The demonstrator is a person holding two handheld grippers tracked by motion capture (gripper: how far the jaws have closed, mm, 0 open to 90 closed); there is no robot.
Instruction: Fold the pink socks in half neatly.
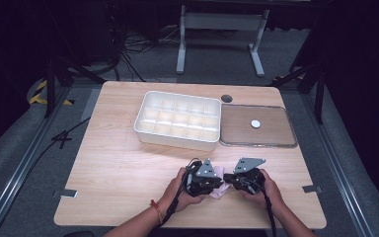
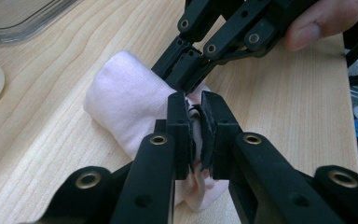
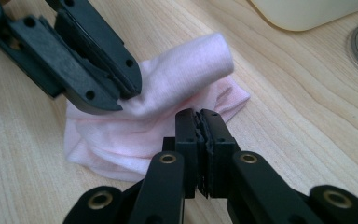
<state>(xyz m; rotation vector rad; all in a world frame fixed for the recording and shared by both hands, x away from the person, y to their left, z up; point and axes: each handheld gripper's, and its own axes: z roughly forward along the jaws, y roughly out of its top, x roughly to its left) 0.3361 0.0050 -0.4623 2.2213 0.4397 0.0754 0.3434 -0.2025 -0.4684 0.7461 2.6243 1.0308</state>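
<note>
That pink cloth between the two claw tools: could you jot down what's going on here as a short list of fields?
Work in hand: a person handles a pink cloth with two hand-held grippers
Cloth: partly rolled and bunched, lying on the wooden table near its front edge
Left gripper: jaws pinched on a fold of the cloth
Right gripper: jaws closed, at the cloth's edge; whether fabric is caught between them is unclear
Behind: a white compartment tray with all cells empty, beside a clear flat lid with a white knob
</note>
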